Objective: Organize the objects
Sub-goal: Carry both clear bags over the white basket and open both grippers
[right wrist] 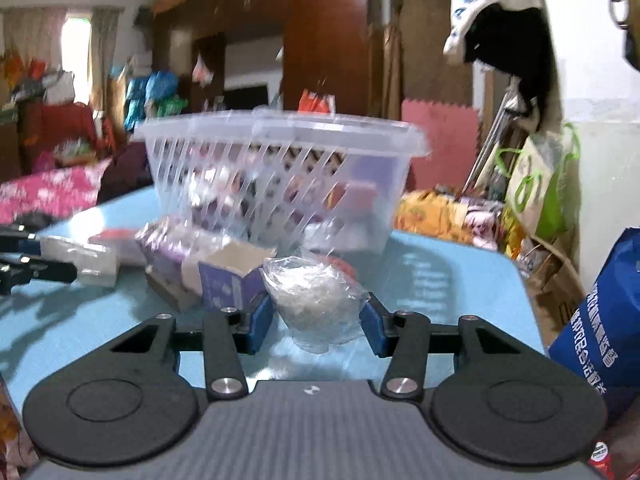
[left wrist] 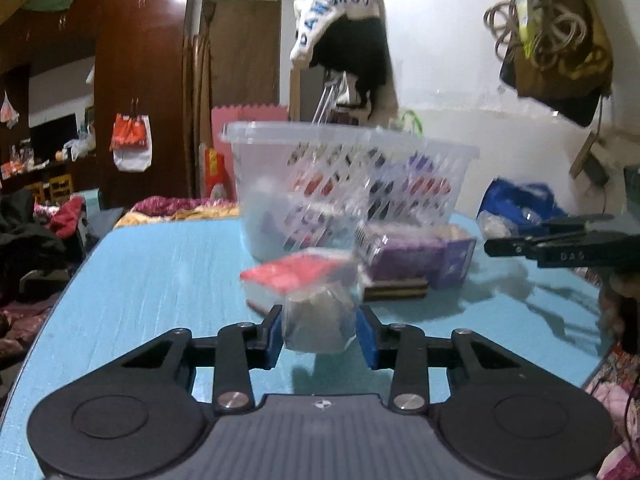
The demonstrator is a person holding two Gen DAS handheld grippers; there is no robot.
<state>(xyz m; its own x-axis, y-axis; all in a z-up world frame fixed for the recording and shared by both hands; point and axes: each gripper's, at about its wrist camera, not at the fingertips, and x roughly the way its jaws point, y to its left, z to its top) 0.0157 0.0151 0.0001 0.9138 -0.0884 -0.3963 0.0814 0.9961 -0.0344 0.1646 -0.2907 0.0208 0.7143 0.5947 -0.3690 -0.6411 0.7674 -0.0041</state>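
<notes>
On a light blue table (left wrist: 152, 280), the left gripper (left wrist: 320, 330) has its blue pads narrowed onto a small clear plastic packet (left wrist: 318, 320) with something greyish inside; the packet sits squarely between the two pads, touching both, with its top rising above them. Just beyond that packet lies a flat pink and white pack (left wrist: 298, 276), and to the right of it a purple box (left wrist: 416, 256) rests on a dark flat slab. Behind these stands a clear plastic basket (left wrist: 344, 184) with slatted walls, and coloured items show blurrily through its sides. The right gripper (right wrist: 316, 326) is closed in on a crinkled clear bag (right wrist: 316, 300) holding something white; the bag fills the gap between the pads, the left pad pressing its side and the right pad meeting a fold of its plastic, while its lower end hangs down past the pads toward the table (right wrist: 448, 280). To the left of that bag sits the open purple box (right wrist: 228, 276), and the basket (right wrist: 280, 176) stands behind it, near the table's far edge. In the right wrist view the left gripper (right wrist: 36, 260) shows at the far left edge with its clear packet (right wrist: 80, 260) at its tips. In the left wrist view the right gripper (left wrist: 520, 246) reaches in from the right edge, though its bag is not clear there.
</notes>
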